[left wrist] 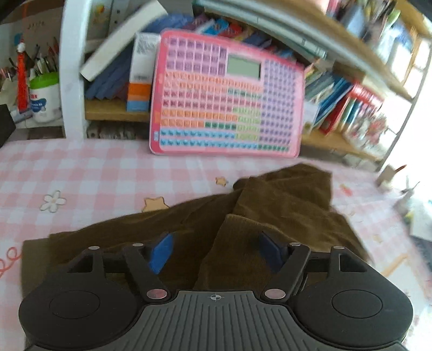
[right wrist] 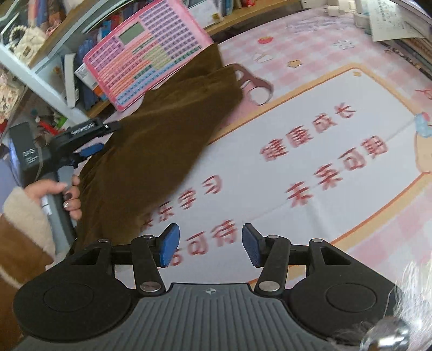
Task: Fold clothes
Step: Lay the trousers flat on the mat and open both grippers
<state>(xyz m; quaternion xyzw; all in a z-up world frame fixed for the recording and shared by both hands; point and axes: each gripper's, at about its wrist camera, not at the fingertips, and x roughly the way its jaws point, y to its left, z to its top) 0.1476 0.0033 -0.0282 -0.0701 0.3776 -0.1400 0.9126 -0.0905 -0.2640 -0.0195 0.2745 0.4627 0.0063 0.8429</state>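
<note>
A brown corduroy garment [left wrist: 270,205] lies crumpled on the pink checked table cover [left wrist: 81,172]. My left gripper [left wrist: 216,252] hovers over its near part with jaws wide apart; folds of cloth lie between and under the blue pads [left wrist: 162,253], not pinched. In the right wrist view the same garment [right wrist: 162,140] stretches from the left gripper [right wrist: 89,145] at the left up toward the back. My right gripper [right wrist: 210,247] is open and empty above the white printed mat [right wrist: 324,151], just right of the garment's near edge.
A pink learning tablet [left wrist: 226,97] leans against a shelf of books [left wrist: 345,108] at the back of the table. A pen cup [left wrist: 44,94] stands at the far left. Papers [right wrist: 394,24] lie at the far right corner.
</note>
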